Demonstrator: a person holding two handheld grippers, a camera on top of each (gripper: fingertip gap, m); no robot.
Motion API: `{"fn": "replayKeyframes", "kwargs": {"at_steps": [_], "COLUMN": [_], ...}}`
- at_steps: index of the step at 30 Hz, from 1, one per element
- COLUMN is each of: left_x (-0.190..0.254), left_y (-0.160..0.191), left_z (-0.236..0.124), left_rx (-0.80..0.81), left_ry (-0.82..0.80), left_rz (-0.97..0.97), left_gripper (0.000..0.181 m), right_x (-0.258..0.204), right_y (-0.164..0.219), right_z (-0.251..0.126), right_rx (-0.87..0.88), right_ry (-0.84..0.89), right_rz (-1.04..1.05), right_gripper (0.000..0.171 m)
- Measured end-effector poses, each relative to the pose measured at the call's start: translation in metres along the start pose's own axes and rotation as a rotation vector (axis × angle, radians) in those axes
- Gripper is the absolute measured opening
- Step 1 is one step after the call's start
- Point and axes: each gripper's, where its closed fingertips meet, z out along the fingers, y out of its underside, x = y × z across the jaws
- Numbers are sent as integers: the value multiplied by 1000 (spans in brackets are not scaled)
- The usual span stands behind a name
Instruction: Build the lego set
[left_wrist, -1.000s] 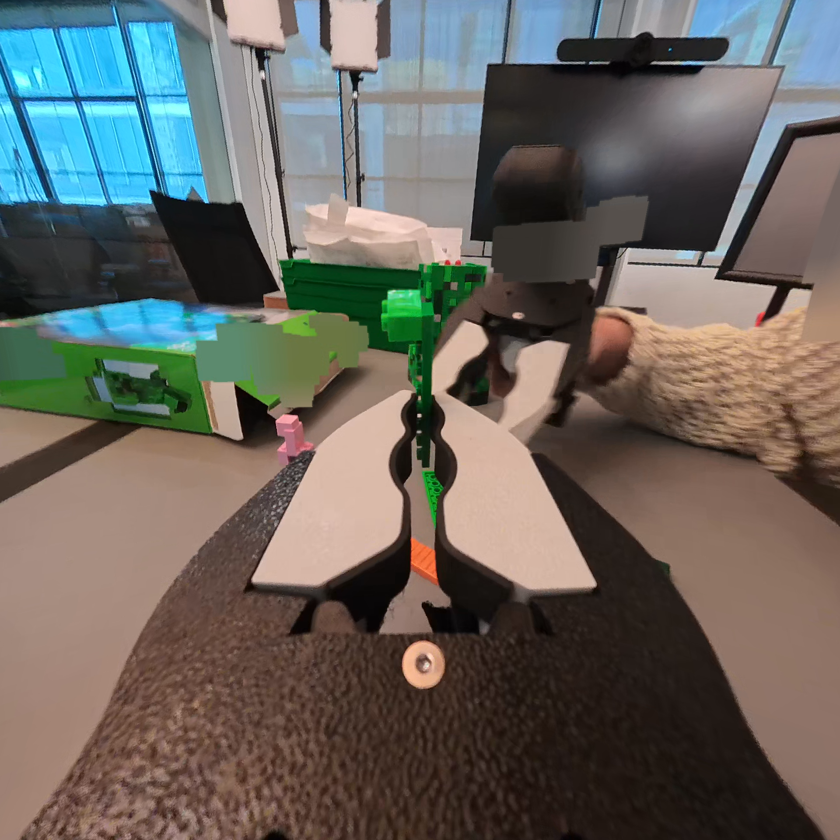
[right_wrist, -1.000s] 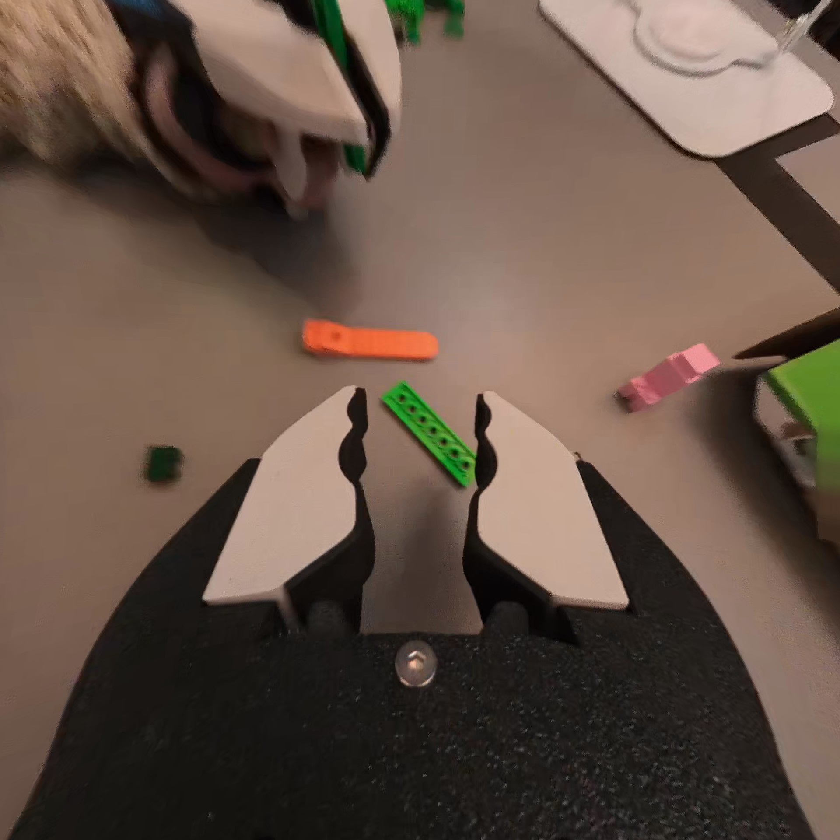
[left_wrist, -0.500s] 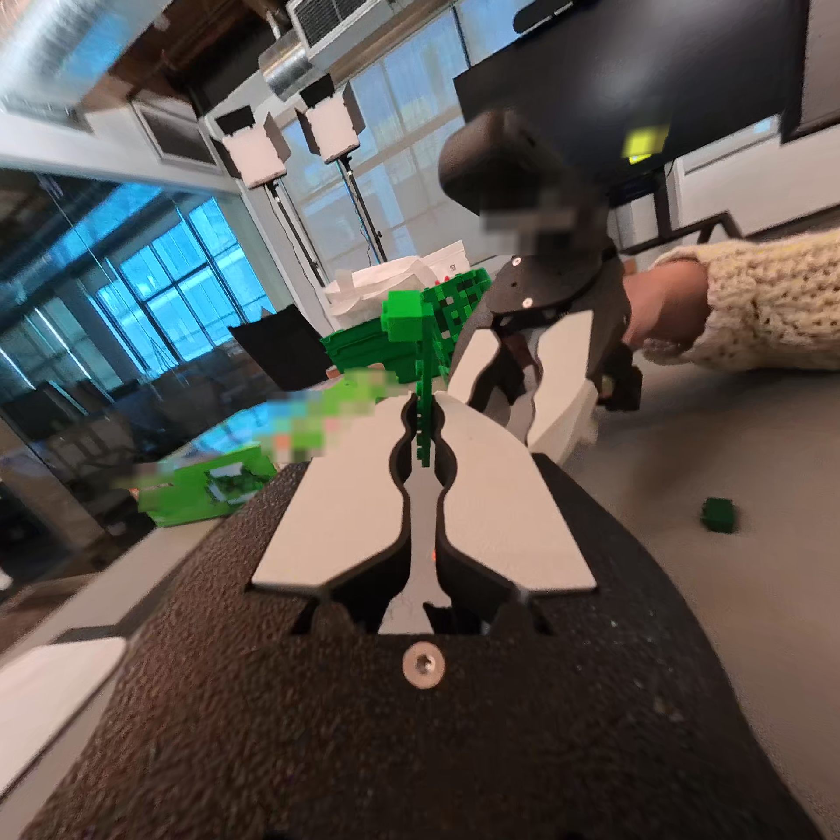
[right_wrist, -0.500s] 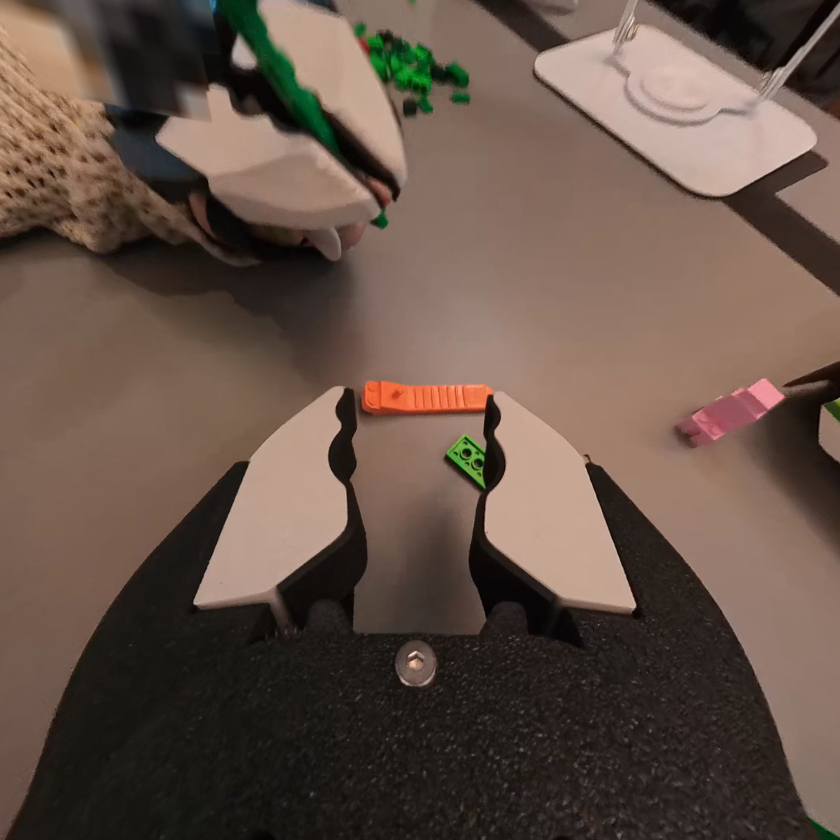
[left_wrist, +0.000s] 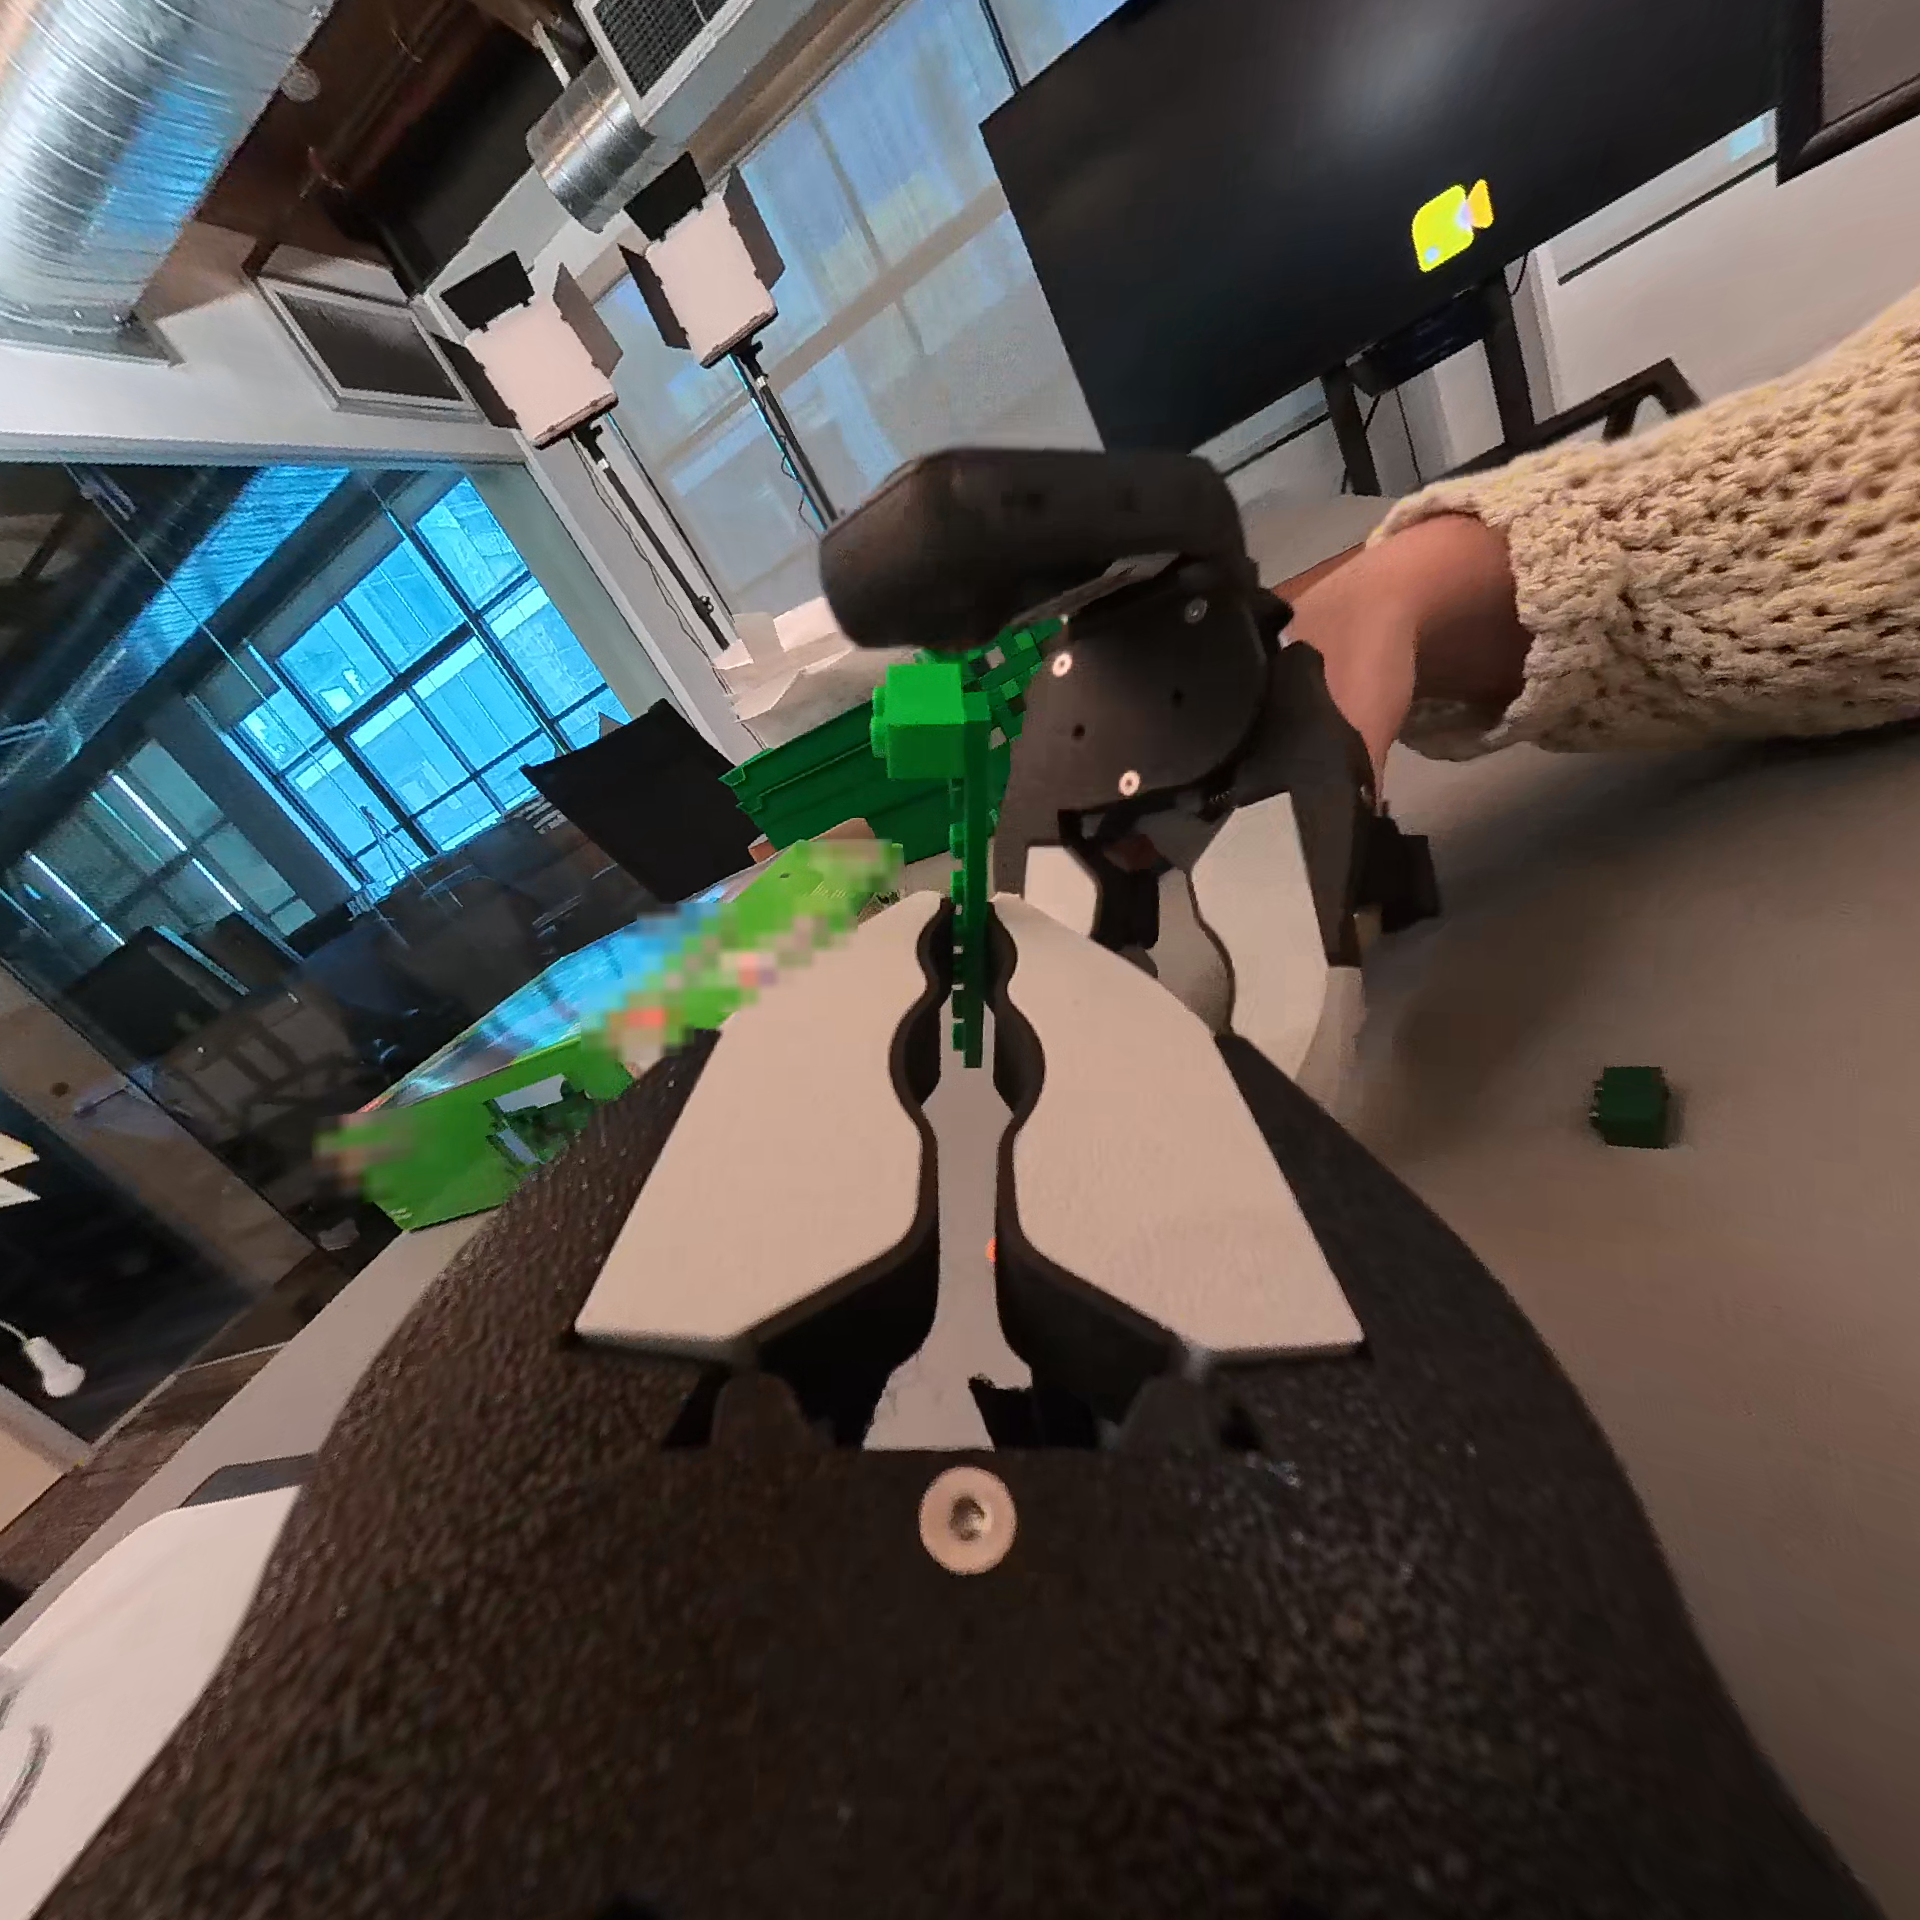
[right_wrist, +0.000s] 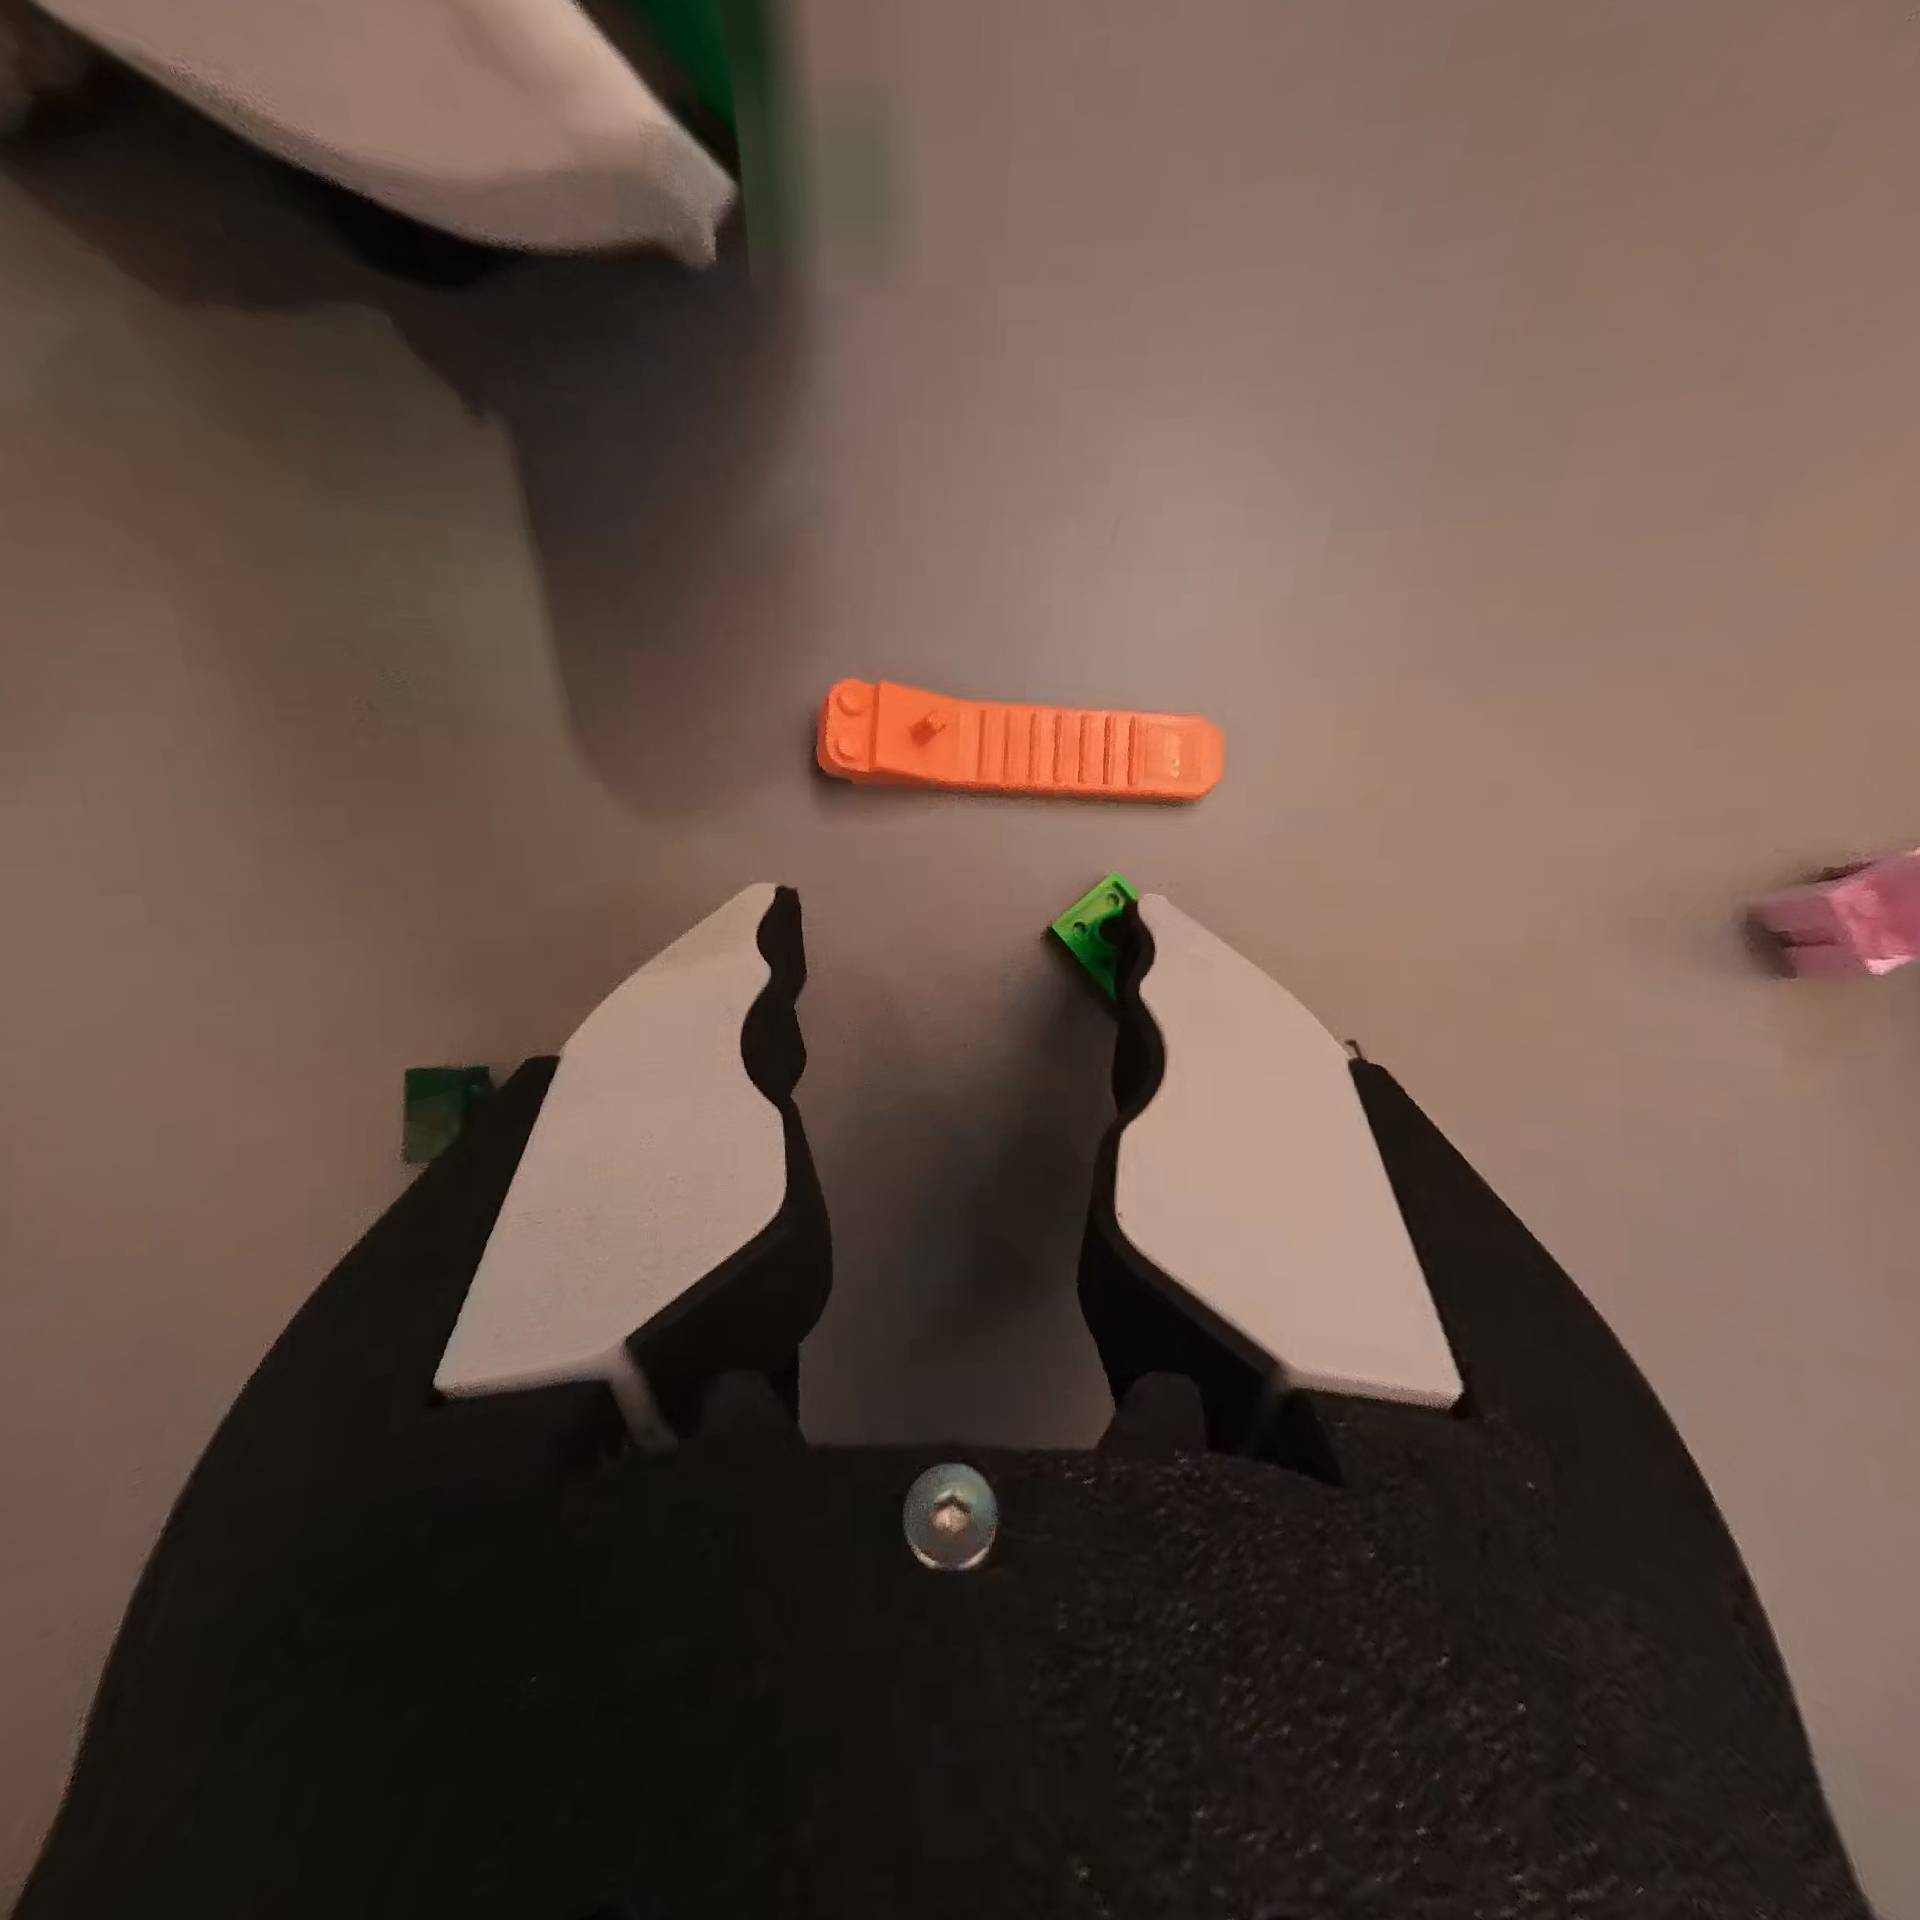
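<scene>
My left gripper (left_wrist: 968, 920) is shut on a thin green lego build (left_wrist: 961, 790) that stands up between its tips, with a bright green block at its top. My right gripper (right_wrist: 961, 914) is open and empty, pointing down at the grey table (right_wrist: 1351, 416). A bright green plate (right_wrist: 1091, 930) lies under its right finger, mostly hidden. An orange brick separator (right_wrist: 1018, 743) lies just beyond its tips. The right gripper also shows in the left wrist view (left_wrist: 1195, 935), held by a hand in a knitted sleeve (left_wrist: 1662, 582). The left gripper's fingers (right_wrist: 468, 135) show blurred at the top left.
A dark green brick (left_wrist: 1631, 1107) lies on the table; it also shows in the right wrist view (right_wrist: 436, 1107). A pink piece (right_wrist: 1849, 920) lies at the right edge. A green lego box (left_wrist: 499, 1132), a green bin (left_wrist: 810, 790), a monitor and light stands are behind. Tip to tip, the grippers are about 11 cm apart. The left gripper is farther from the dark green brick (left_wrist: 1631, 1107), some 15 cm, than the right, some 7 cm. The right camera catches it too, in the right wrist view (right_wrist: 453, 1101).
My left gripper has tilted up and rolled with the green build. My right gripper has opened wider, turned steeply down at the table and moved left, so the green plate is now under its right finger.
</scene>
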Motion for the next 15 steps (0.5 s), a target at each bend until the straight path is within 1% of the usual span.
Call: {"fn": "replayKeyframes", "kwargs": {"at_steps": [2, 5, 6, 8, 10, 11, 13, 14, 15], "left_x": [-2, -5, -6, -8, -8, -10, -18, -21, -23], "left_y": [1, 3, 3, 4, 6, 7, 13, 15, 16], "left_z": [0, -1, -1, -1, -1, -1, -1, -1, -2], "left_rx": [-2, -8, -9, -10, -16, -20, -53, -66, -72], "left_ry": [-5, -10, -11, -11, 1, -2, -54, -75, -91], "left_rz": [-15, -43, -56, -87, -129, -149, -163, -162, -162], "left_gripper": [4, 4, 4, 4, 4, 4, 4, 4, 4], "right_x": [1, -7, -5, 9, 25, 34, 49, 45, 42], "right_y": [0, 11, 17, 21, 26, 31, 37, 34, 31], "right_z": [-2, -13, -19, -32, -44, -48, -53, -51, -48], "right_rx": [-35, -148, -180, -178, -176, -188, -186, -154, -117], "right_ry": [-37, -141, -133, -49, 23, 61, 147, 136, 151], "right_rz": [6, -10, -31, -84, -67, -5, 202, 298, 393], "right_gripper": [55, 44, 43, 39, 37, 37, 36, 39, 37]}}
